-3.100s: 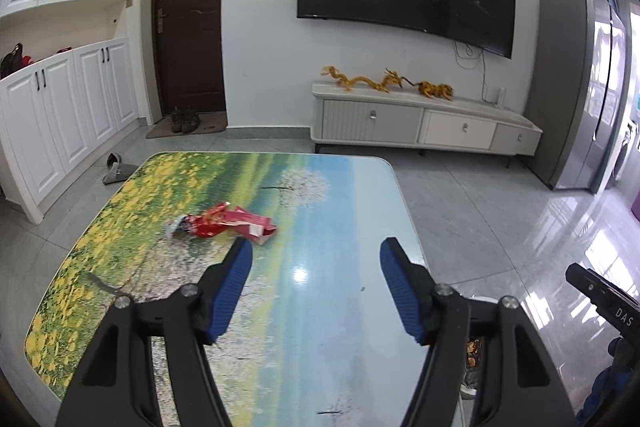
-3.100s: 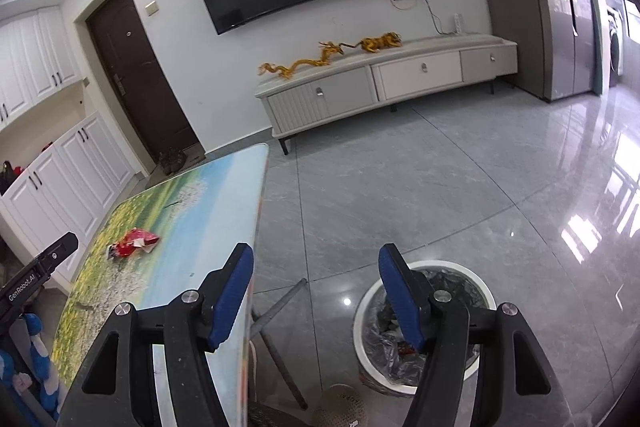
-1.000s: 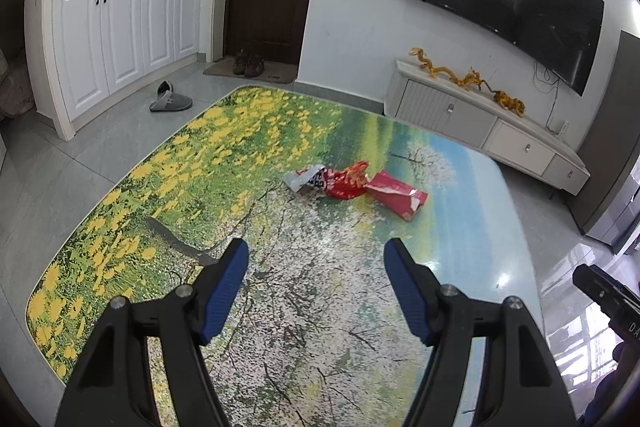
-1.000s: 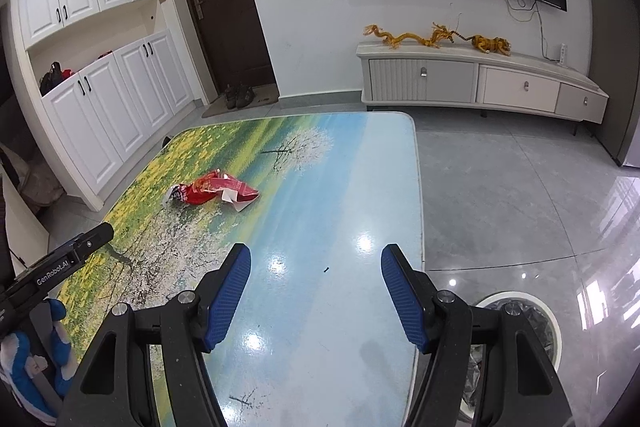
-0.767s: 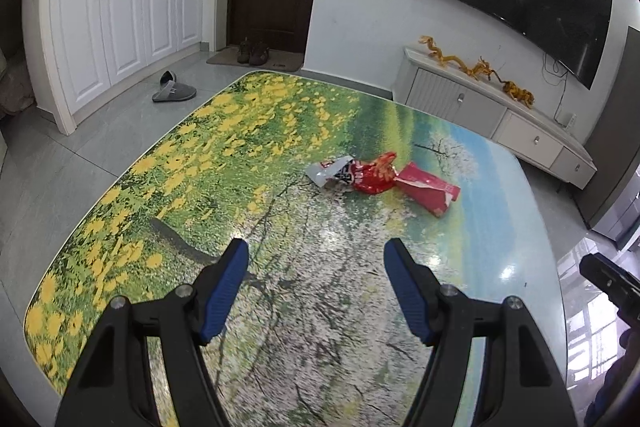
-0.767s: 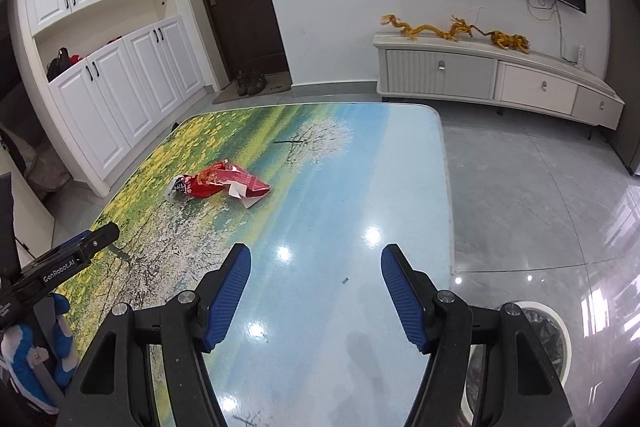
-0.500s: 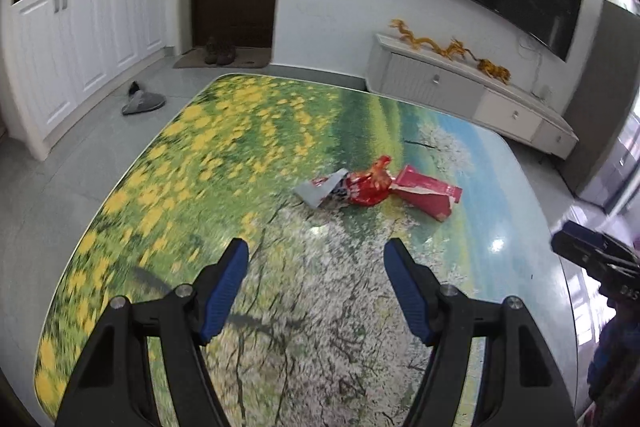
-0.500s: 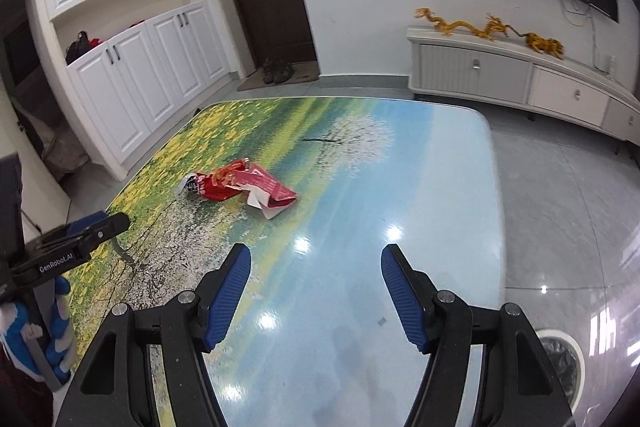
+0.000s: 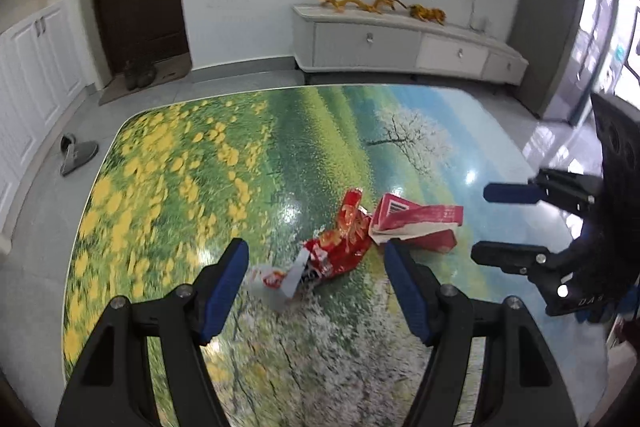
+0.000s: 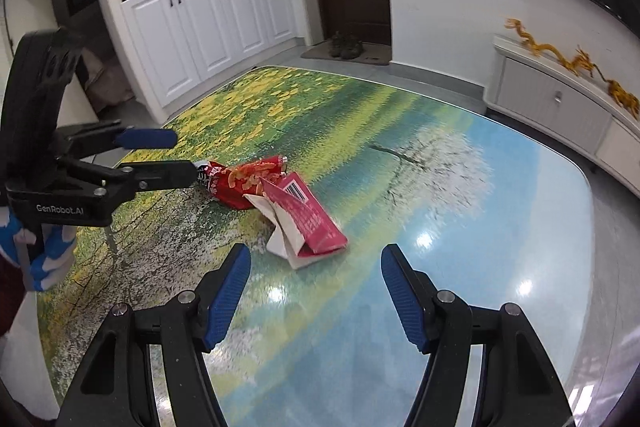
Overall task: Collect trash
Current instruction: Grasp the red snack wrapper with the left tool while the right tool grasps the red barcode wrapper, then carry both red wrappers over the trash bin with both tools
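Nothing collected: wrapper (image 9: 340,247) and carton (image 10: 308,223) lie on table (image 10: 500,267); left gripper (image 9: 316,279) and right gripper (image 10: 316,287) gape wide, empty.

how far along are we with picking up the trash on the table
Nothing is collected yet. The crumpled red snack wrapper and the flattened red carton lie touching on the table. Both the left gripper and right gripper are open and empty, closing in. Grabbing and binning both pieces remains.
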`<state>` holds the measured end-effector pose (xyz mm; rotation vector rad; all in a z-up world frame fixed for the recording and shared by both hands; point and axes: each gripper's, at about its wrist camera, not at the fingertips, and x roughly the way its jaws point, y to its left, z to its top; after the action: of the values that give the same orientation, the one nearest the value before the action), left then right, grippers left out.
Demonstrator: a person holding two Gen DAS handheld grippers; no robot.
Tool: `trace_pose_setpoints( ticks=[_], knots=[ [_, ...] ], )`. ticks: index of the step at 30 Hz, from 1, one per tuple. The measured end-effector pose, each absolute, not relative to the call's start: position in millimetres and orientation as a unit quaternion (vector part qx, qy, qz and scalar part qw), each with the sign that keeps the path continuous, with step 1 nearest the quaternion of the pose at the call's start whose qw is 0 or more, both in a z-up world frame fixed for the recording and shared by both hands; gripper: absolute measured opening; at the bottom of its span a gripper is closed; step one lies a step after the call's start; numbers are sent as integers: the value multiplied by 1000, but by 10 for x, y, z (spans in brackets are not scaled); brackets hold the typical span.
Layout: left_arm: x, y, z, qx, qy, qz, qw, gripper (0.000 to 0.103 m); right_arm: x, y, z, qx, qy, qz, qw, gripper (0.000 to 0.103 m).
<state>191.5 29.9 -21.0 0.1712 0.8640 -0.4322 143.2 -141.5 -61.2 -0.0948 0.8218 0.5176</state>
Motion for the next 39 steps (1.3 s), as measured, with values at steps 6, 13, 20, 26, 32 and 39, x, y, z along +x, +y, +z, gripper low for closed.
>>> trace_pose_setpoints(
  ticks=[6, 13, 20, 26, 32, 39],
  knots=[
    [2106, 208, -338, 126, 431, -249, 858, 69, 1644, -1324, -743, -64, 402, 279, 870, 66],
    [2187, 142, -471, 144, 442, -273, 842, 68, 1814, -1296, -808, -60, 409, 297, 860, 66],
    [2177, 77, -551, 143, 448, -284, 835, 47, 1888, -1249, -834, -60, 418, 308, 853, 54],
    [2140, 62, -564, 135, 451, -285, 835, 26, 1856, -1205, -862, -61, 422, 317, 847, 38],
    [2020, 118, -538, 114, 448, -273, 844, 22, 1671, -1172, -801, -69, 413, 310, 854, 9],
    [1723, 204, -348, 70, 431, -256, 862, 22, 1327, -1289, -681, -46, 408, 285, 867, 10]
  ],
)
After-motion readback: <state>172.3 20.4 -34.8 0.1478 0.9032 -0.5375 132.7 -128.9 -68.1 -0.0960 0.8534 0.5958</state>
